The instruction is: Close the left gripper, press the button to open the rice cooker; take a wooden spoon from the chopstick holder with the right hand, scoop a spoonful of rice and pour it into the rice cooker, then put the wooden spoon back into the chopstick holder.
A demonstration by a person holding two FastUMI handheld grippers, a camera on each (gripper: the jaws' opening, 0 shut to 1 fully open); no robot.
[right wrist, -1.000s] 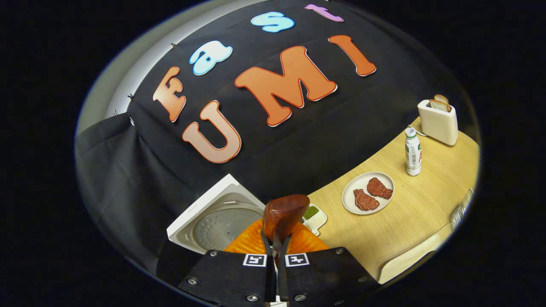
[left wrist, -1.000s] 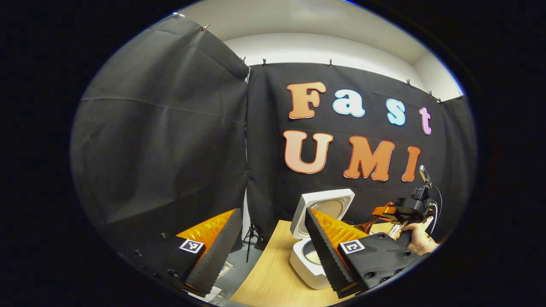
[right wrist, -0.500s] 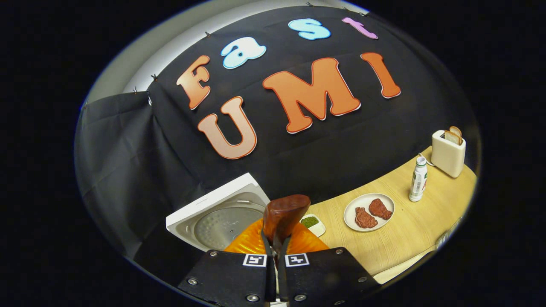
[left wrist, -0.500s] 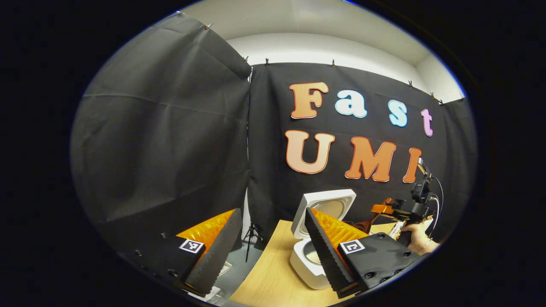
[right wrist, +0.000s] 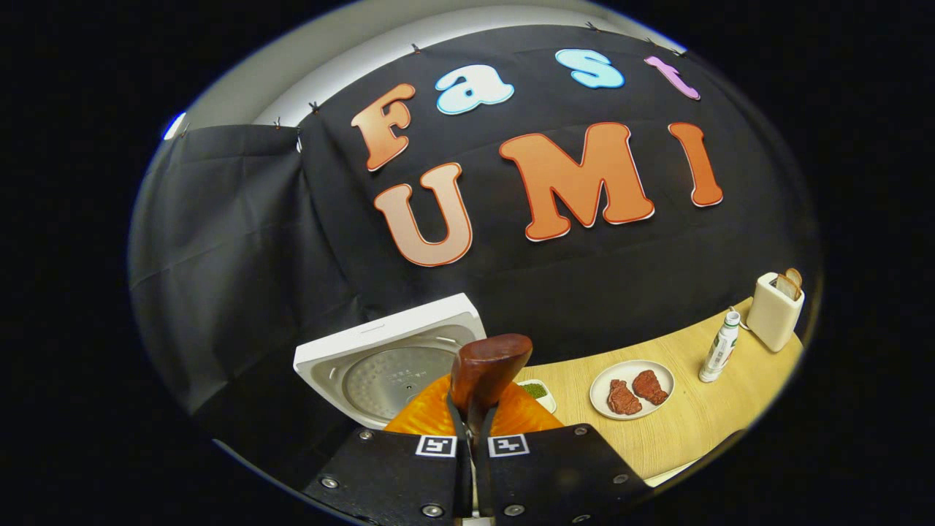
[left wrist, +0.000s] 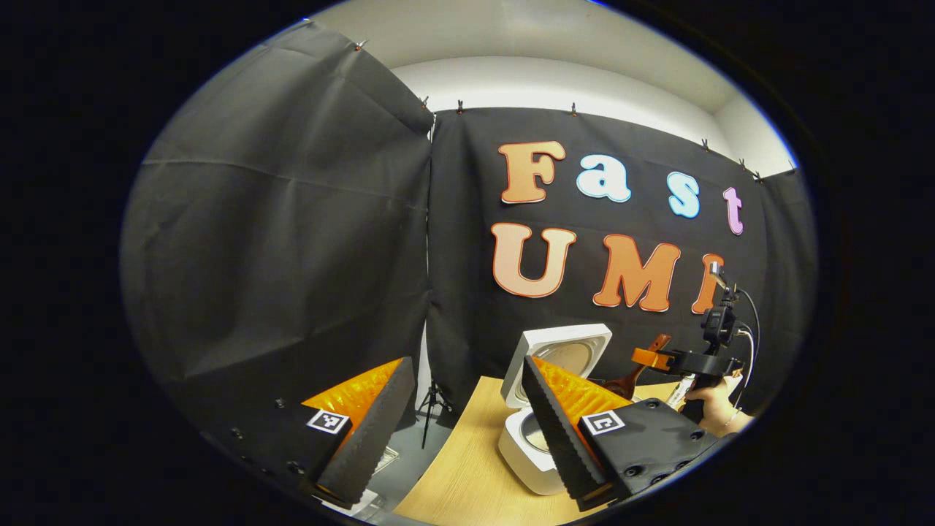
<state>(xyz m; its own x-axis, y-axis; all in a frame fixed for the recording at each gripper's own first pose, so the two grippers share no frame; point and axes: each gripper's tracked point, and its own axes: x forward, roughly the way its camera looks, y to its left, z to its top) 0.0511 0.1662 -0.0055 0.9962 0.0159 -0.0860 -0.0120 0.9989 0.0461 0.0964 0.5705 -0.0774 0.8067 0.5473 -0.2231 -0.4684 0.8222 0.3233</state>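
Left tool [left wrist: 460, 431] spread wide, holding nothing, hovering off the table's [left wrist: 460, 475] left edge. Rice cooker [left wrist: 522, 456] sits near that edge, lid [right wrist: 394, 358] up. Right tool [right wrist: 471, 431] pressed together on the wooden spoon [right wrist: 486, 369], bowl end pointing forward, raised beside the lid. Behind: small dish [right wrist: 539, 392], plate [right wrist: 632, 387] with meat, bottle [right wrist: 718, 347], toaster [right wrist: 774, 310] toward the far right corner.

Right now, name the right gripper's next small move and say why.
Probably carry the wooden spoon toward the rice supply, wherever that sits. The right gripper is shut on its handle, the rice cooker lid stands open, and no rice shows on the spoon.
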